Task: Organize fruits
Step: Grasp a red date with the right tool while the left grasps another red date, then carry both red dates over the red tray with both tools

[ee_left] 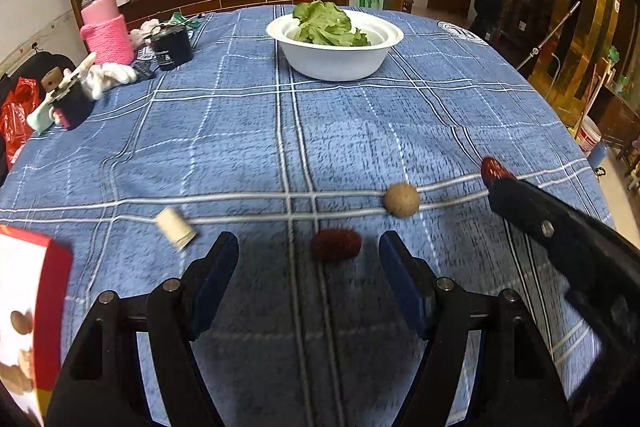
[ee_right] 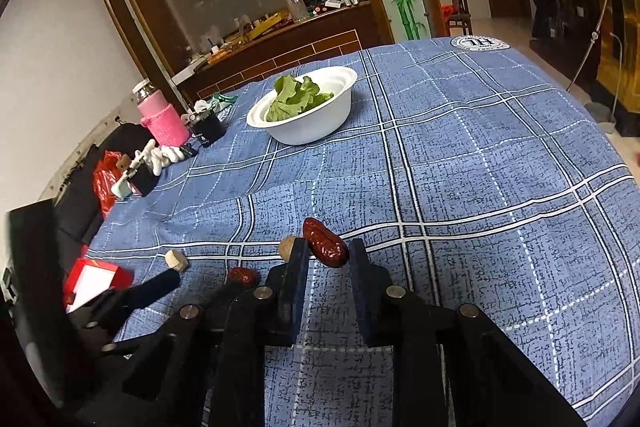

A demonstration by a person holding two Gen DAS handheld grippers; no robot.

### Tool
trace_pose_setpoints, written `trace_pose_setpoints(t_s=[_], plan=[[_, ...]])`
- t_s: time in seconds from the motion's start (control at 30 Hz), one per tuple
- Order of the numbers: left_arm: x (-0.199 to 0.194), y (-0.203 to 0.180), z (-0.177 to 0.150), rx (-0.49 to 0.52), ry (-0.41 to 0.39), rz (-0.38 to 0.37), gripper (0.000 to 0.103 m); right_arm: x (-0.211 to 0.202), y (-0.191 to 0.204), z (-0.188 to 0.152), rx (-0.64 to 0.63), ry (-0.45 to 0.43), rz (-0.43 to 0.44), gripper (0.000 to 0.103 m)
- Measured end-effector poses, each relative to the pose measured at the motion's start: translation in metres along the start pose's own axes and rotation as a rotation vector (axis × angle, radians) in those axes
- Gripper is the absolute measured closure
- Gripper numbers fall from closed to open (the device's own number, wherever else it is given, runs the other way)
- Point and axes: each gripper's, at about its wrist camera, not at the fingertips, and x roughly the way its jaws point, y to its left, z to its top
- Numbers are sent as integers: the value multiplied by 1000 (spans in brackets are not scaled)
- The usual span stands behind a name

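My right gripper (ee_right: pixel 328 255) is shut on a red date (ee_right: pixel 325 243) and holds it above the blue checked tablecloth; the date also shows in the left wrist view (ee_left: pixel 494 171) at the tip of the right gripper (ee_left: pixel 498 183). My left gripper (ee_left: pixel 308 251) is open, with a dark red fruit (ee_left: pixel 337 244) lying on the cloth between its fingertips. That fruit shows in the right wrist view (ee_right: pixel 242 275) too. A round tan fruit (ee_left: pixel 401 199) lies to its right. A white bowl (ee_left: pixel 336 61) holding green lettuce (ee_left: pixel 326 25) stands at the far middle.
A cork (ee_left: pixel 175 230) lies on the cloth left of the left gripper. A red and white box (ee_left: pixel 30 311) is at the near left. A pink-sleeved bottle (ee_left: pixel 105 25), a black cup (ee_left: pixel 172 47) and white gloves (ee_left: pixel 108 75) sit at the far left edge.
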Motion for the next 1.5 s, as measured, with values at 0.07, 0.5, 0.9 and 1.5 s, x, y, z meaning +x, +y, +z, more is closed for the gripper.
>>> trace_pose_setpoints(t_s=[0.07,0.5,0.9,1.5], plan=[[7,-3,0,8,17,17,57,-1,2,1,-10,-6,2,81],[-42,25,-30,12,-14,71,78,1,14,-2,-32,5,-29,81],[-97,81,-66,-98,-53,81,78,-31,87,-61,-168,46,12,81],[-140,175,-102,-274,-89,137,78,-49,196,-102,-320,58,148,82]])
